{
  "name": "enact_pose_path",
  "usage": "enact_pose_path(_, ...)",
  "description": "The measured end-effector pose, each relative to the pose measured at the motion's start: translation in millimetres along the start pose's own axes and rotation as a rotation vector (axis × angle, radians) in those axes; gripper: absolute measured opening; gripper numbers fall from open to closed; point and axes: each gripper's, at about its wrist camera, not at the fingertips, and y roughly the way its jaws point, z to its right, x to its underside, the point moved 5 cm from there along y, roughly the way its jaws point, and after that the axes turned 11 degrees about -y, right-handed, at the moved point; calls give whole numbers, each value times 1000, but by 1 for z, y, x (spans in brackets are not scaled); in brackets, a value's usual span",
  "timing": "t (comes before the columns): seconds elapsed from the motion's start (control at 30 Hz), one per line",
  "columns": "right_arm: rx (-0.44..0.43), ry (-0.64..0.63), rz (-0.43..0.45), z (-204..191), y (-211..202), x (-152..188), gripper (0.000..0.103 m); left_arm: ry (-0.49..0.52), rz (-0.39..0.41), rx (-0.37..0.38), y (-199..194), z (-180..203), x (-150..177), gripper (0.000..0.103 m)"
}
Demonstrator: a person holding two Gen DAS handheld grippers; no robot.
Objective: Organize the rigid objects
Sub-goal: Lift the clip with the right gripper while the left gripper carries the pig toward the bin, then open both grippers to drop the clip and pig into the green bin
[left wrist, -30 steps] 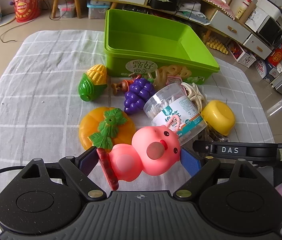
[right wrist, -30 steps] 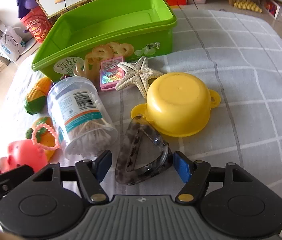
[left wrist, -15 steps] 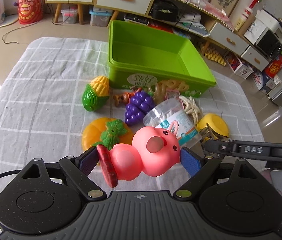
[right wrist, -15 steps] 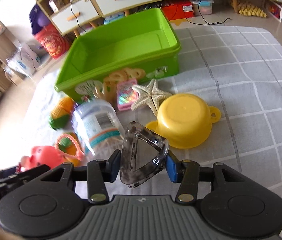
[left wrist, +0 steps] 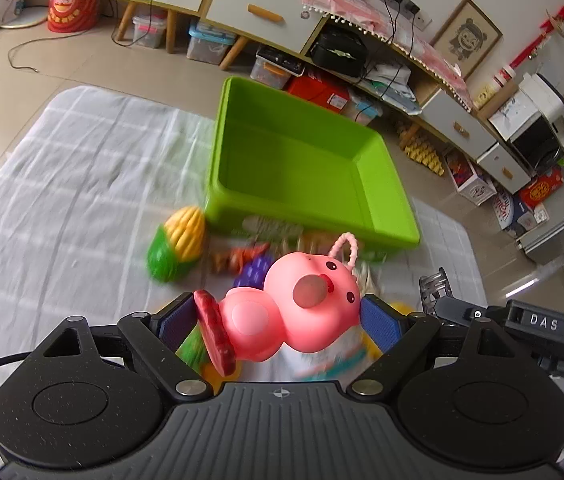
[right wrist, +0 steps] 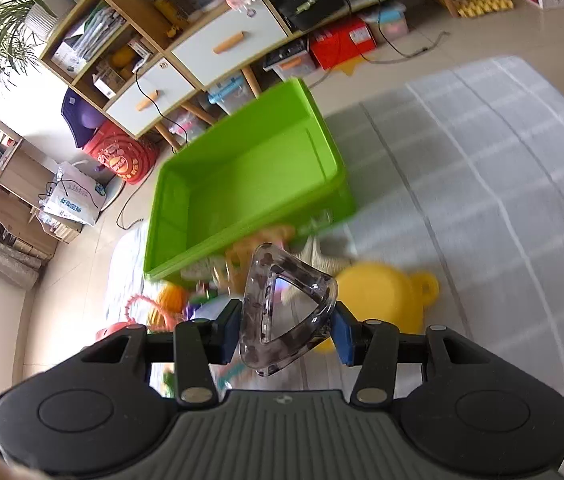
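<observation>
My left gripper (left wrist: pixel 278 320) is shut on a pink rubber pig toy (left wrist: pixel 293 312) and holds it high above the cloth, in front of the empty green bin (left wrist: pixel 301 164). My right gripper (right wrist: pixel 285 324) is shut on a clear, dark-spotted hair claw clip (right wrist: pixel 282 312) and holds it raised, with the green bin (right wrist: pixel 242 184) ahead. The right gripper's tip and the clip show at the right of the left wrist view (left wrist: pixel 437 292).
On the checked cloth (left wrist: pixel 82 168) lie a toy corn cob (left wrist: pixel 178 244), purple grapes (left wrist: pixel 254 276), a yellow bowl (right wrist: pixel 377 292), a starfish (right wrist: pixel 313 256) and a cotton-swab jar, mostly hidden. Cabinets and boxes stand on the floor behind the bin.
Both grippers have risen from the cloth with their objects and tilted up toward the bin. The right gripper closed on the clip, which was lying loose between its fingers.
</observation>
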Motion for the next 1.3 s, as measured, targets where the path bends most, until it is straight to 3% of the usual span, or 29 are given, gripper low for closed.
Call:
enact_pose_path(0.37,-8,-23,106,-8,43,-70,29,10,94,48,57,34,-54,88)
enact_pose_path(0.5,-16,-29,155,-4,59,-74,29,35,110,23,79,32,-61,88)
enact_pose_path(0.9,47,-15,157,15,90,-76,29,163,166,-50,109,31,-67,89)
enact_pose_path(1.07,43,-16,158,16,89,-75,30,163,181,-22,109,29,-62,94)
enact_pose_path(1.13,35,-8,165,16,87,-76,47,158,196,-17,106,28,-61,100)
enact_pose_path(1.2,27,-5,181,16,82,-76,55,164,203,-11,102,31,-59,100)
enact_pose_path(1.3,34,-17,191,13,74,-78,56,176,205,-12,98,36,-58,101)
